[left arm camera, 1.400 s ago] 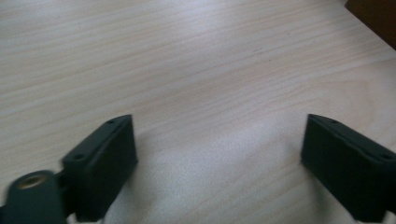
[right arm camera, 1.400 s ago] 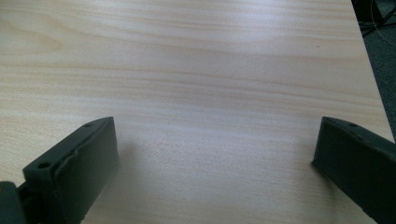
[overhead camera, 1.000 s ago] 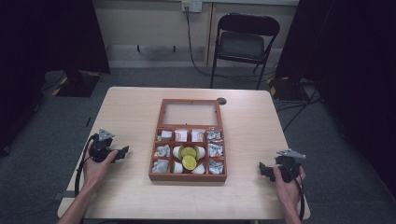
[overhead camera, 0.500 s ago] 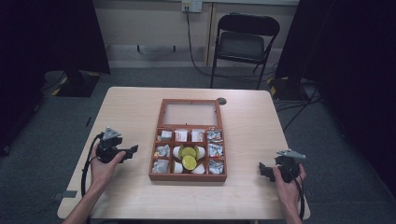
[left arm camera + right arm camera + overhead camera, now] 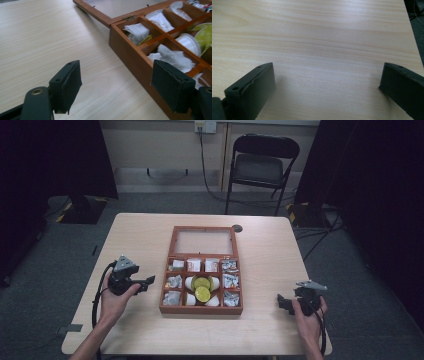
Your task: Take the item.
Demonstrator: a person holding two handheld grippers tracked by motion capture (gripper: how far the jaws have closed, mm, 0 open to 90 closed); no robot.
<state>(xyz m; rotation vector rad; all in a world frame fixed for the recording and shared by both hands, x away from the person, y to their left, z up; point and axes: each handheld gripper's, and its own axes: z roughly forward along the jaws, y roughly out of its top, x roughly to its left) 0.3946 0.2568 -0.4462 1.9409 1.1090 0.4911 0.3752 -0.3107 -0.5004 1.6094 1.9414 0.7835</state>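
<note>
the left gripper [image 5: 116,88] has its two black jaws spread wide with nothing between them. in the left gripper view one pad [image 5: 68,86] sits over bare tabletop and the other pad [image 5: 171,86] hangs in front of the near wall of the wooden box [image 5: 130,58]. in the high view this gripper [image 5: 148,283] is held in the person's left hand [image 5: 116,301], just left of the box [image 5: 201,310] and pointing toward it, near but not touching as far as can be told.

the right gripper [image 5: 325,87] is also spread wide and empty, and between its pads lies plain light wood table [image 5: 319,37]. in the high view it [image 5: 284,303] sits in the person's right hand [image 5: 309,316] near the table's right front corner, well apart from the box.

the box stands at the middle of the table [image 5: 140,240], divided into small compartments. its glass-paned lid [image 5: 203,241] lies open flat behind it, hinged [image 5: 129,18] to the back edge. the outer compartments hold crumpled white packets [image 5: 172,56], and folded sachets [image 5: 160,20] fill the back row. the middle compartments hold white round pods [image 5: 188,42] and yellow-green round pieces [image 5: 201,288].

behind the table a dark folding chair [image 5: 260,167] stands on the grey floor.
</note>
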